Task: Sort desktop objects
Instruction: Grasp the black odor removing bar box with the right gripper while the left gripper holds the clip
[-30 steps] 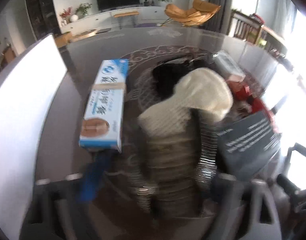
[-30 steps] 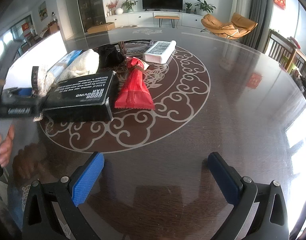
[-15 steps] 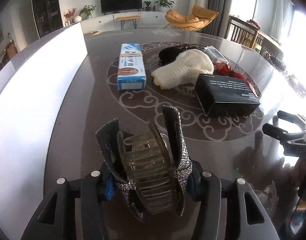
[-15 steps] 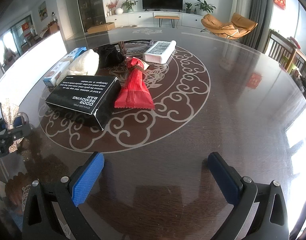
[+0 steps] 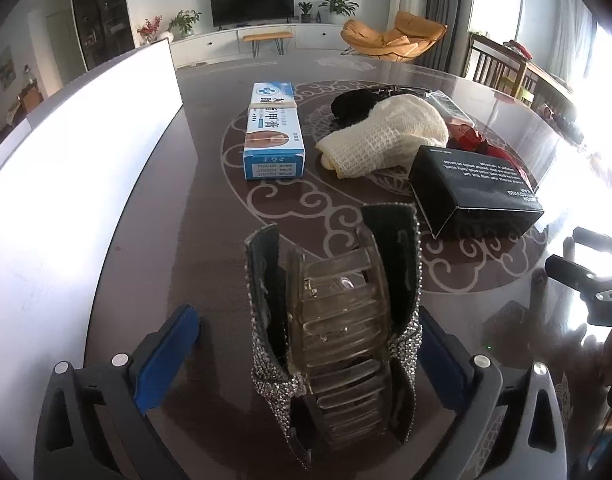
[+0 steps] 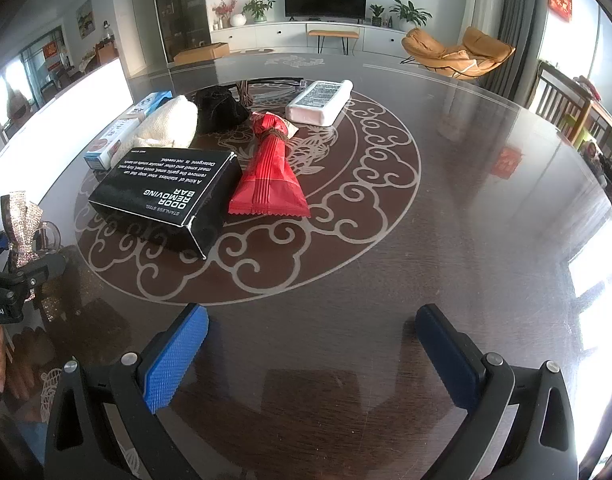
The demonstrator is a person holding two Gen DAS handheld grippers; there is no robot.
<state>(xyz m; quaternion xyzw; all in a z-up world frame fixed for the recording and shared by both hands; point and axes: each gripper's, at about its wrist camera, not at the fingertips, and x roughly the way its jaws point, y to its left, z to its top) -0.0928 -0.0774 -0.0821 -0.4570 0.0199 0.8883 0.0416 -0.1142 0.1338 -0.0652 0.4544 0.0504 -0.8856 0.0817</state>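
A rhinestone hair claw clip (image 5: 337, 328) stands on the dark table between the fingers of my left gripper (image 5: 306, 356), which is open; the left pad is clear of it, the right pad is hidden behind it. The clip also shows in the right wrist view (image 6: 22, 224). Beyond lie a blue-white box (image 5: 272, 132), a cream knitted cloth (image 5: 385, 136), a black box (image 5: 473, 188), a black pouch (image 6: 218, 108), a red packet (image 6: 270, 176) and a white pack (image 6: 319, 102). My right gripper (image 6: 309, 352) is open and empty above bare table.
A white board (image 5: 66, 184) runs along the table's left side. The round table has a pale swirl pattern (image 6: 345, 216). The right gripper's body shows at the right edge of the left wrist view (image 5: 585, 272). Chairs stand beyond the far right edge.
My left gripper pulled back toward the near left of the table with the hair clip, lowered it and opened its fingers around it. The right gripper has not moved.
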